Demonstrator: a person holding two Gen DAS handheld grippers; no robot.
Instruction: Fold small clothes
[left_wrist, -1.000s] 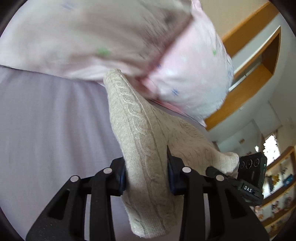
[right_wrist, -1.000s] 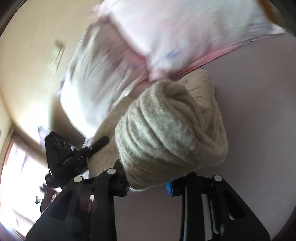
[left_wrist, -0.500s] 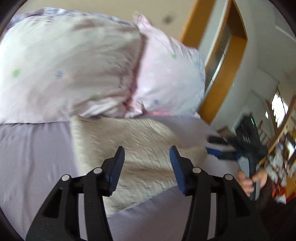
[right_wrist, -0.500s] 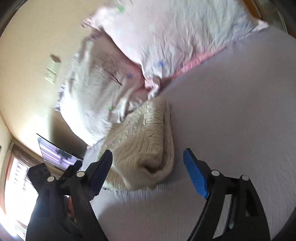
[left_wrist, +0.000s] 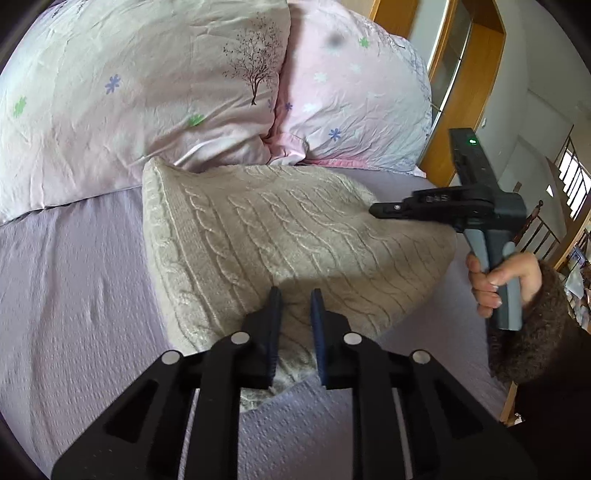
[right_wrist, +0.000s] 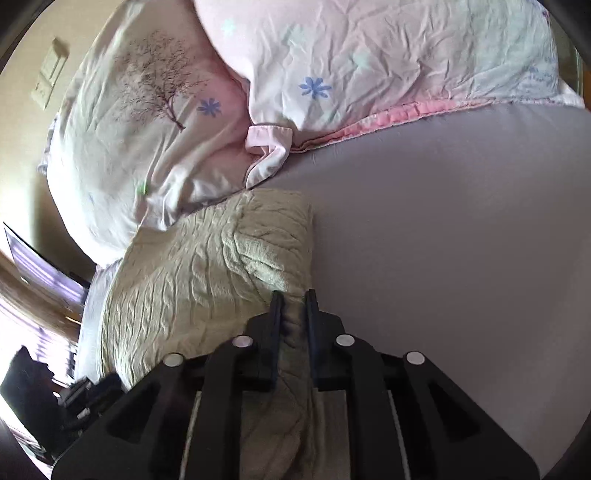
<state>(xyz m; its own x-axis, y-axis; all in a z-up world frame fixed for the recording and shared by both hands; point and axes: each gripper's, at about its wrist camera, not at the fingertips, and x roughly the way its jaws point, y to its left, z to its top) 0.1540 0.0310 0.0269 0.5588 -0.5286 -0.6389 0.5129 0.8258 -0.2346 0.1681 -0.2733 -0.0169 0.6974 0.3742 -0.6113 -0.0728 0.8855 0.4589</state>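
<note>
A cream cable-knit sweater (left_wrist: 280, 236) lies folded on the lilac bed sheet (left_wrist: 74, 295), just in front of the pillows. It also shows in the right wrist view (right_wrist: 207, 280). My left gripper (left_wrist: 295, 299) has its jaws nearly closed over the sweater's near edge, with knit fabric between the pads. My right gripper (right_wrist: 293, 299) is likewise nearly closed on the sweater's near right edge, with fabric bunched under its fingers. In the left wrist view the right gripper (left_wrist: 373, 211) is seen from the side at the sweater's right end, held by a hand.
Two pink floral pillows (left_wrist: 147, 92) (right_wrist: 369, 62) lie against the far side of the bed. Wooden furniture (left_wrist: 476, 74) stands beyond the bed's right side. A dark screen (right_wrist: 40, 266) is at the left. Bare sheet (right_wrist: 443, 240) extends to the right of the sweater.
A second ago both grippers held the sweater up. Half a second ago they had let it go, with jaws open. Now both have closed on its near edge as it lies on the bed.
</note>
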